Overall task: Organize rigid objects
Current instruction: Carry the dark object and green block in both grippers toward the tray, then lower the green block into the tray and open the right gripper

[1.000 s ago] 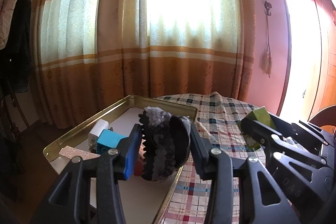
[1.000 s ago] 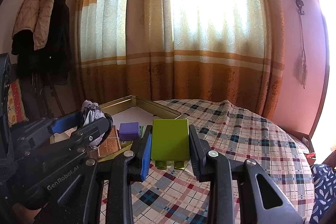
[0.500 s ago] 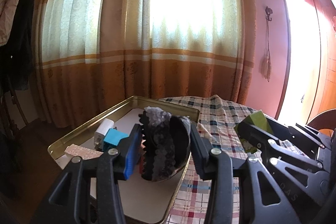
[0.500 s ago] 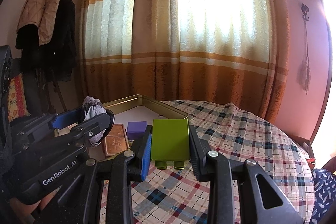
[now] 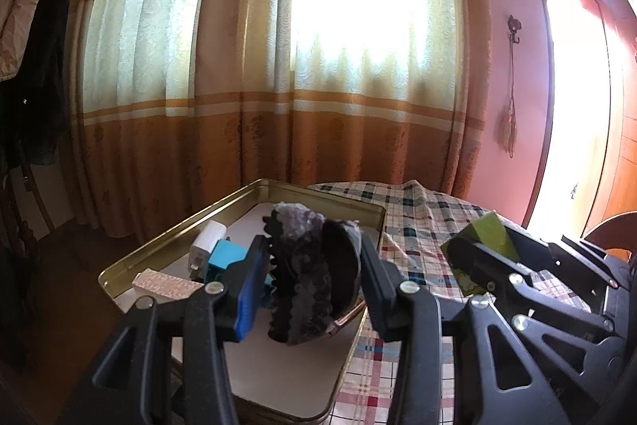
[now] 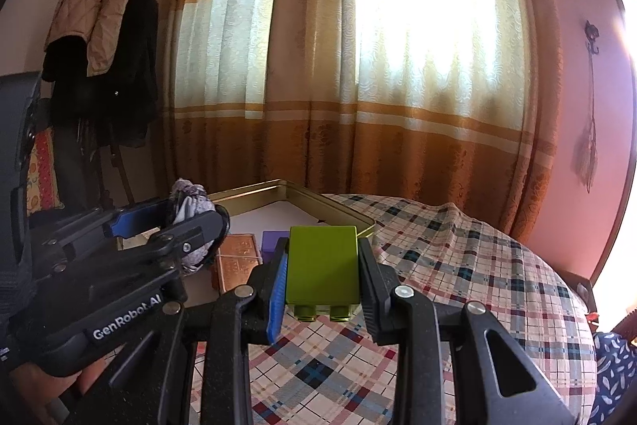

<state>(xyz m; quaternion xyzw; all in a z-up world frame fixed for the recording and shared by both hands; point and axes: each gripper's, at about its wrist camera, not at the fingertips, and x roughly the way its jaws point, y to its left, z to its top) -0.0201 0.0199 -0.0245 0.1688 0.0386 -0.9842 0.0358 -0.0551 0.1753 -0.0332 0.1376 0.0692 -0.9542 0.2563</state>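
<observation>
My left gripper [image 5: 312, 279] is shut on a dark fuzzy round object [image 5: 306, 277] and holds it above the gold metal tray [image 5: 167, 237]. It also shows at the left of the right wrist view [image 6: 187, 222]. My right gripper [image 6: 322, 277] is shut on a green toy brick [image 6: 322, 269] and holds it above the plaid tablecloth [image 6: 458, 265], just right of the tray [image 6: 338, 212]. The brick also shows in the left wrist view [image 5: 487, 236].
In the tray lie a white plug [image 5: 207, 239], a blue block [image 5: 225, 257], a pinkish card [image 5: 165, 283], a purple block [image 6: 272, 241] and a copper-coloured box [image 6: 237, 257]. Curtains [image 5: 318, 86] hang behind. Coats [image 6: 103, 38] hang at the left.
Both grippers have risen and moved slightly forward with their objects. The tray sits lower in both views. Both grips are unchanged.
</observation>
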